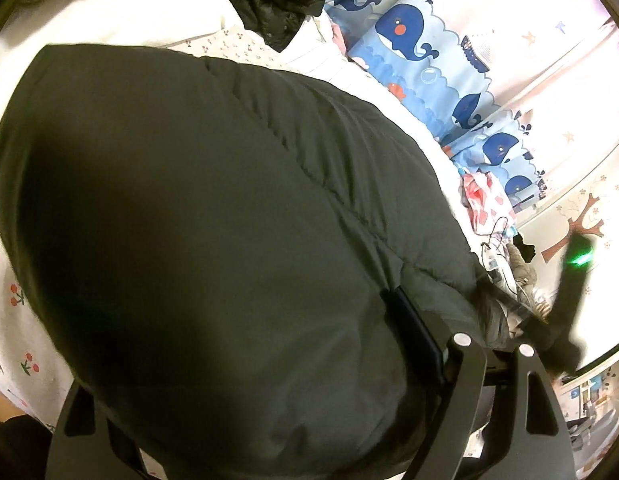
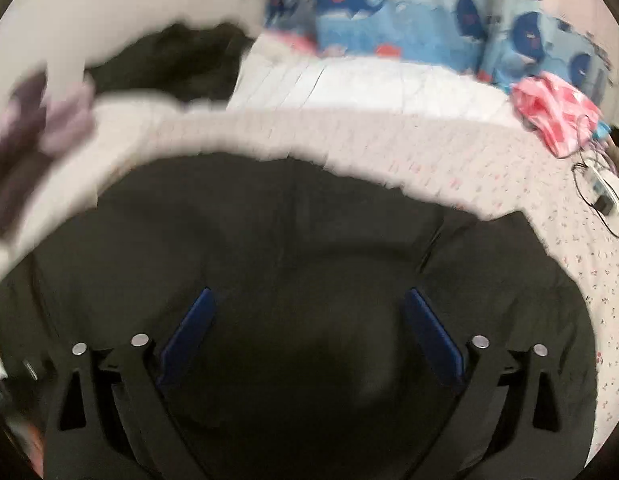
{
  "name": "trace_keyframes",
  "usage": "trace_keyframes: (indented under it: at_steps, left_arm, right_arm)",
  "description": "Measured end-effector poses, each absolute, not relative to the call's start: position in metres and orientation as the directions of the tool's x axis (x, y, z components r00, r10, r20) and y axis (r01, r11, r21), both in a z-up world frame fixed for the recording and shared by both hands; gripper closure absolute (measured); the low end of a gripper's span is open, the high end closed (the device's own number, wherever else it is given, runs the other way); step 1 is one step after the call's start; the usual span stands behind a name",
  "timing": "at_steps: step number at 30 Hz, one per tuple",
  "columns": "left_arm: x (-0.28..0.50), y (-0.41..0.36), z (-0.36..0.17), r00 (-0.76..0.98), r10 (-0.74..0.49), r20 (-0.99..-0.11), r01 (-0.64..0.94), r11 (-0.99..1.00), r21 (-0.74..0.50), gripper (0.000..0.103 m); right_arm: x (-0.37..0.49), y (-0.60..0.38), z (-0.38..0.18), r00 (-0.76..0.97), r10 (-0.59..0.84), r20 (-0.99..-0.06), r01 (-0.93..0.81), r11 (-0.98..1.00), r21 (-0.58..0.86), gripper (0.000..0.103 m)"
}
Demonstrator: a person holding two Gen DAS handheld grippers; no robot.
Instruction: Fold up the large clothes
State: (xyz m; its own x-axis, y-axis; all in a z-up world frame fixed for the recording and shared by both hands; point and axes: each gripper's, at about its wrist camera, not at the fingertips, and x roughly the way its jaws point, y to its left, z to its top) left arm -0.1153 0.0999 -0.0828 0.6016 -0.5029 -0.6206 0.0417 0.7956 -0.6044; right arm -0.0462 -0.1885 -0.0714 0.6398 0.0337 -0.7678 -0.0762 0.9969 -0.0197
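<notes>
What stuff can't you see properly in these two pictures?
- Left tool, left wrist view: one finger is buried under the dark green puffy coat, so whether it grips the coat is unclear.
- Dark clothes pile, right wrist view: motion blur smears it.
- Small white gadget with cable, right wrist view: near the edge, too small to identify.

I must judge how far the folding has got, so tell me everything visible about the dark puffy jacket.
The dark puffy jacket is olive-black, quilted, matte and padded. It lies bunched on the cherry-print sheet. In the left wrist view its bulk lies across the left gripper, hiding one finger. The open right gripper hovers above it.
</notes>
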Motion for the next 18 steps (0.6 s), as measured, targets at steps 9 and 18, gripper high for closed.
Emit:
trace_keyframes:
  at_steps: [9, 18]
  left_arm:
    - [-0.111, 0.082, -0.073, 0.628, -0.451, -0.634, 0.068, 0.844, -0.533, 0.023]
    - [-0.105, 0.082, -0.075, 0.621, -0.451, -0.642, 0.057, 0.842, -0.536, 0.022]
  right_arm:
    - [-0.077, -0.183, -0.04, 0.678, 0.078, -0.731, -0.094, 0.995, 0.019, 0.007]
    - [-0.088, -0.168, -0.067, 0.578, 0.067, -0.813, -0.151, 0.988, -0.026, 0.007]
